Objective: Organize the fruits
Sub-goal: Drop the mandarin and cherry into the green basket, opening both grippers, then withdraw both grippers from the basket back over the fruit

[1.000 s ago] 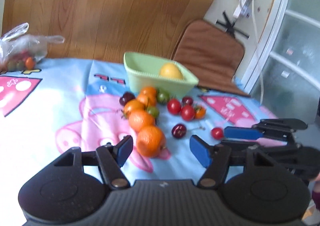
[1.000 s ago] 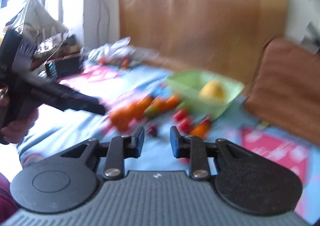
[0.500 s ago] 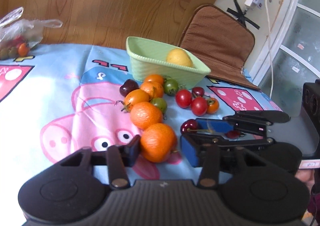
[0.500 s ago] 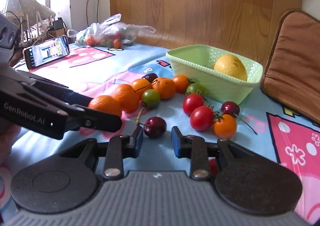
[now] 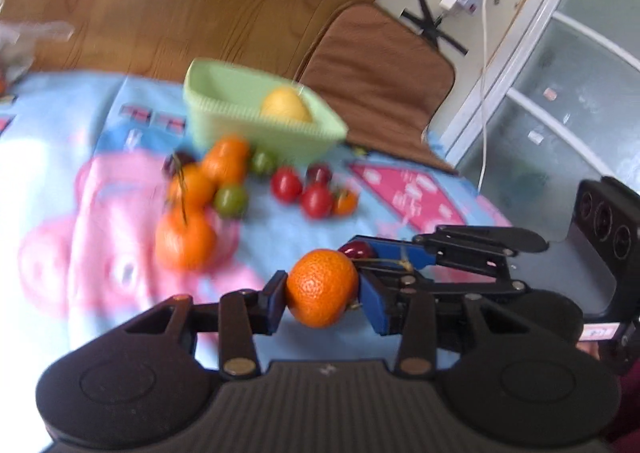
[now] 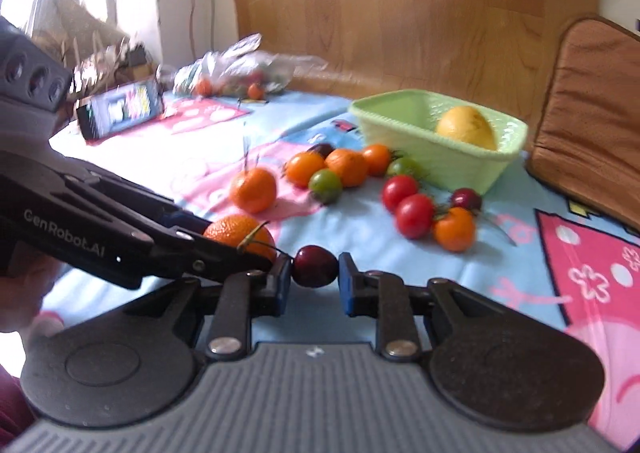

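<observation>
Left wrist view: left hand-held gripper [image 5: 322, 295] clamped on a mandarin [image 5: 322, 287], pads pressed to both flanks at the widest part, probably lifted clear of the surface [image 5: 52, 173] for the carry to the green basket [image 5: 256, 121] behind. Blurred from motion. In the basket, one yellow lemon [image 5: 286, 107]. Crossing in from the right, the right hand-held gripper [image 5: 394, 265] with a dark cherry [image 5: 358, 251] at its tips, just behind the mandarin. Left loose on the cartoon cloth, three more orange fruits, two green tomatoes, two red ones, one small orange one, two dark cherries, as far as blur allows. Right wrist view: right hand-held gripper [image 6: 314, 279] closing around the cherry [image 6: 315, 266], left pad touching, a slim gap showing at the right pad, so not yet firmly pinched by the look of it; cherry resting low, close to the cloth. Left hand-held gripper [image 6: 240, 249] alongside, mandarin [image 6: 238, 235] half hidden behind its finger. Count sharper here: four orange fruits by the green basket [image 6: 436, 157], two green tomatoes, two red, one small orange tomato, two further cherries, one lemon [image 6: 466, 127] inside. Far back, a plastic bag [image 6: 240, 69] with more small fruit, uncountable, and a phone [image 6: 120, 109] propped up.
</observation>
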Action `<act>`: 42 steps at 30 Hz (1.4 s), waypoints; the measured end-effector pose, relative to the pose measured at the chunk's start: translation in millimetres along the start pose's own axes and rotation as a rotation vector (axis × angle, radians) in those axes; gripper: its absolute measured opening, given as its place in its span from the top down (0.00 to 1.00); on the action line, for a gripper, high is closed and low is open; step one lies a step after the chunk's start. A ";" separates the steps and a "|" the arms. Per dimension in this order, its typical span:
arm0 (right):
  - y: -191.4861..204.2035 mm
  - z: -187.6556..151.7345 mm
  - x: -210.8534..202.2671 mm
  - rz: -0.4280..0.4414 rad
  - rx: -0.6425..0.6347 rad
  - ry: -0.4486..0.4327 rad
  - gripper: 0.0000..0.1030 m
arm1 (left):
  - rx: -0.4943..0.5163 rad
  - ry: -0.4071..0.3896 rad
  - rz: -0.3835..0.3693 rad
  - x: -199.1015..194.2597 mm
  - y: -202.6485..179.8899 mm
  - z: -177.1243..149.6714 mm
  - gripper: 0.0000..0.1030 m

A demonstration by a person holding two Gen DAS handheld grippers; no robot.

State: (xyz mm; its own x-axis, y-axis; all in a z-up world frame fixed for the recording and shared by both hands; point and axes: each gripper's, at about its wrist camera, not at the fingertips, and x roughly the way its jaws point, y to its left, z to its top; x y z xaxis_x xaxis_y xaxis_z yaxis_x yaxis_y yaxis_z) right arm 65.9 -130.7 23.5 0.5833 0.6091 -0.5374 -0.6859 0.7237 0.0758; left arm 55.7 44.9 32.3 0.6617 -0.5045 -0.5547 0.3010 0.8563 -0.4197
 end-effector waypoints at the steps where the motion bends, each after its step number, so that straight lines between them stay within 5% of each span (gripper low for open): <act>1: -5.8 8.2 -1.3 -0.020 0.005 -0.024 0.73 | 0.009 -0.015 0.009 2.2 -2.0 13.5 0.63; 6: -39.7 55.2 13.8 -0.089 0.045 -0.131 0.73 | 0.026 -0.088 0.045 27.0 4.9 83.7 0.63; 10: -57.2 71.7 50.5 -0.135 0.062 -0.135 0.73 | -0.001 -0.089 0.100 57.8 24.8 115.3 0.63; 17: -63.8 67.6 84.1 -0.143 0.064 -0.087 0.72 | 0.001 -0.028 0.183 93.6 44.4 120.3 0.63; 25: -62.9 64.3 71.1 -0.165 0.082 -0.124 0.66 | 0.000 -0.058 0.180 79.7 47.7 116.4 0.56; 31: -71.9 39.7 22.0 -0.145 0.210 -0.181 0.67 | 0.006 -0.164 0.114 14.3 35.8 87.5 0.47; 35: -70.5 0.2 -11.6 -0.136 0.318 -0.178 0.66 | 0.015 -0.220 0.148 -22.3 30.8 45.4 0.39; 42: -44.8 -55.1 -33.2 -0.166 0.387 -0.096 0.66 | -0.093 -0.148 0.181 -32.0 39.7 -24.5 0.37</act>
State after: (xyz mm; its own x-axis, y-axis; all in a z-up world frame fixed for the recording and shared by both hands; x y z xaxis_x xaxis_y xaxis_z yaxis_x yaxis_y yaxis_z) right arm 53.3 -201.2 -8.4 0.7222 0.4881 -0.4900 -0.3759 0.8717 0.3143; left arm 29.7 92.3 15.8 0.7944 -0.3163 -0.5185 0.1088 0.9140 -0.3908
